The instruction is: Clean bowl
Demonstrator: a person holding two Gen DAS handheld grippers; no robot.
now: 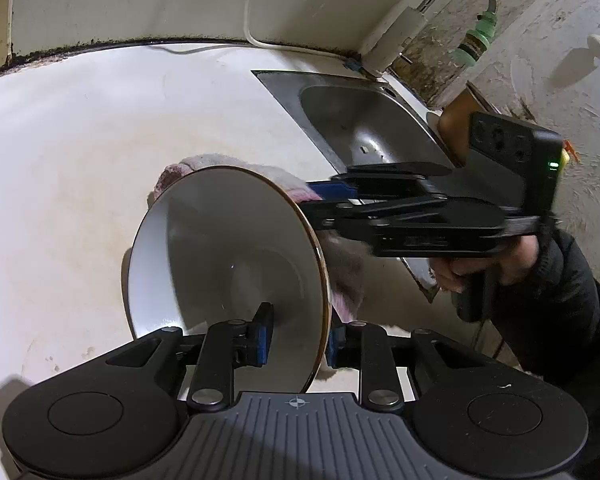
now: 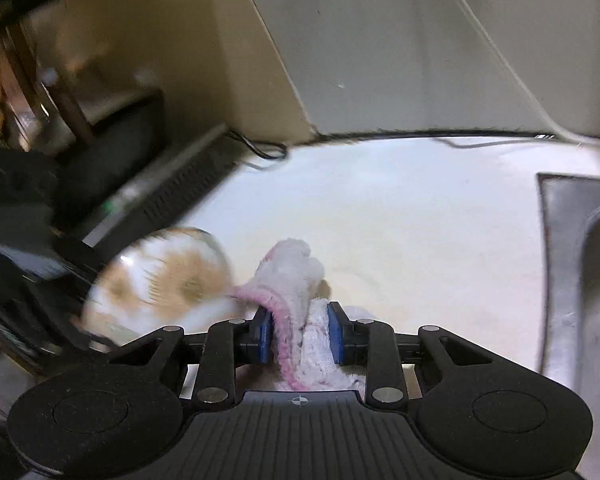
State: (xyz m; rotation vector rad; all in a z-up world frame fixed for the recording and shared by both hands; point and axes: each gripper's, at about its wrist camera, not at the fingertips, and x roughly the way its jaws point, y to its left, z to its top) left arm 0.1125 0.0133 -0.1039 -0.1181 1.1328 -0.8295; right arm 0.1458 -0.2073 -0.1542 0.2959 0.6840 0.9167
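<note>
You hold the white ceramic bowl with the thin brown rim tipped on edge in your left gripper, one blue pad inside the wall and the other outside, pinching the rim at about six o'clock in the left wrist view. The tilt seems chosen to turn the glossy inside towards you and leave the outside open to a wipe from the right, over the pale, stained worktop rather than over the steel sink, which sits at one o'clock.

Your right gripper is pressed together on a fluffy white cloth with a pink edge, bunched between its blue pads so a thick wad sticks out ahead. In the left wrist view that gripper comes in from three o'clock (your gloved hand on its handle) and the cloth shows behind and beside the bowl's far rim; whether it presses on the outer wall I cannot tell. In the right wrist view the bowl's outside lies at nine o'clock, blurred, with what look like orange-brown patches, perhaps a painted pattern.

No brand, label or writing can be read anywhere; a small crosshair mark on each gripper body is all there is.
</note>
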